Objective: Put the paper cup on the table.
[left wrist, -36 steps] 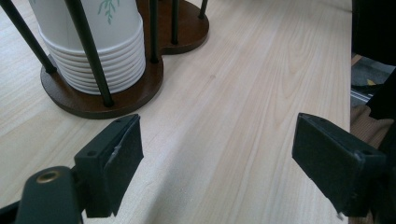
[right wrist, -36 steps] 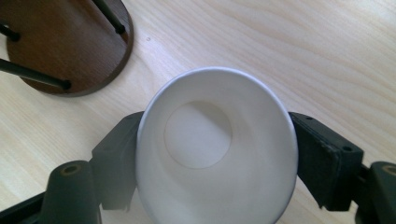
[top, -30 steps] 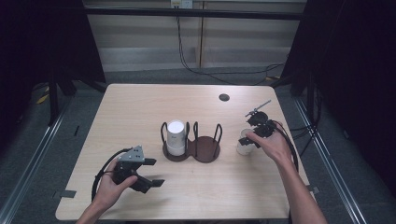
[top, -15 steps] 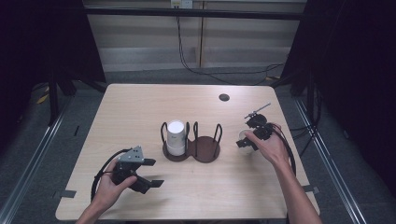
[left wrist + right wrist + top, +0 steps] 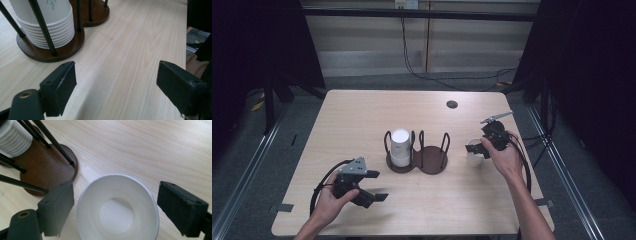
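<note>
Left gripper (image 5: pixel 362 187) sat idle at the near left of the table (image 5: pixel 362 120), jaws spread wide with nothing between them; in its own view just bare wood ahead, rack off to the side. Likely parked there to stay out of the way. Right gripper (image 5: pixel 115 207) was over at the right, jaws having just opened, pads clear of the cup (image 5: pixel 117 207) on both sides, so cup released. It stood upright, mouth up, on the table just beside the rack (image 5: pixel 417 162) but not touching it. My read: it was set down on bare wood rather than in the rack's empty right bay, probably as a single cup pulled for use. Further in, the stack (image 5: pixel 400 146) of nested cups sat upside down in the left bay, held by the black posts. Far off, a small dark disc (image 5: pixel 452 104) near the back edge.
</note>
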Tool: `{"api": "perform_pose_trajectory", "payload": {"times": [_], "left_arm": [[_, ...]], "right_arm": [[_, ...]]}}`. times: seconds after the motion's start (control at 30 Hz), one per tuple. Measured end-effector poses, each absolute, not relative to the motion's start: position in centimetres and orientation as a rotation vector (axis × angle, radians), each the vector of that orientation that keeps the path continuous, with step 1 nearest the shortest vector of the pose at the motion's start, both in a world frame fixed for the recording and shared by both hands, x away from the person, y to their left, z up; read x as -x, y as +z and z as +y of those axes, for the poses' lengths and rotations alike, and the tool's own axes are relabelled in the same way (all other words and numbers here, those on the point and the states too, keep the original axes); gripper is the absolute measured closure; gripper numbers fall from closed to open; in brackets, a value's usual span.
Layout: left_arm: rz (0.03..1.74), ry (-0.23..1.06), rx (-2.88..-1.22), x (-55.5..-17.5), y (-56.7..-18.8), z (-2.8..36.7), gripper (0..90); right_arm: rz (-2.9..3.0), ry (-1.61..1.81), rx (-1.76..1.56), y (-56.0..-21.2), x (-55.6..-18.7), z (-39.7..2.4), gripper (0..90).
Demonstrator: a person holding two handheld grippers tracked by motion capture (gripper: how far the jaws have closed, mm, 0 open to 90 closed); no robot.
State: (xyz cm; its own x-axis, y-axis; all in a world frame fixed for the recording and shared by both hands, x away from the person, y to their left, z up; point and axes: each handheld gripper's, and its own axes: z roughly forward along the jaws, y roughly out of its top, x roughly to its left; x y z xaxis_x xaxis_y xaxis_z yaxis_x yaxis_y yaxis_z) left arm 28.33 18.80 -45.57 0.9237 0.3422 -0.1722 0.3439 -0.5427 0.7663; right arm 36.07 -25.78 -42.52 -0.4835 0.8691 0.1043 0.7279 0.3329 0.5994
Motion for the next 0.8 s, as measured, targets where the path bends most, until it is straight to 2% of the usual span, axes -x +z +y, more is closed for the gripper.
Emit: {"api": "perform_pose_trajectory", "payload": {"times": [0.8], "left_arm": [[0.551,0.038,-2.142,-28.3,-45.5,19.2,16.3]], "right_arm": [[2.100,1.212,-1.357,-40.9,-30.7,-25.8,13.5]]}}
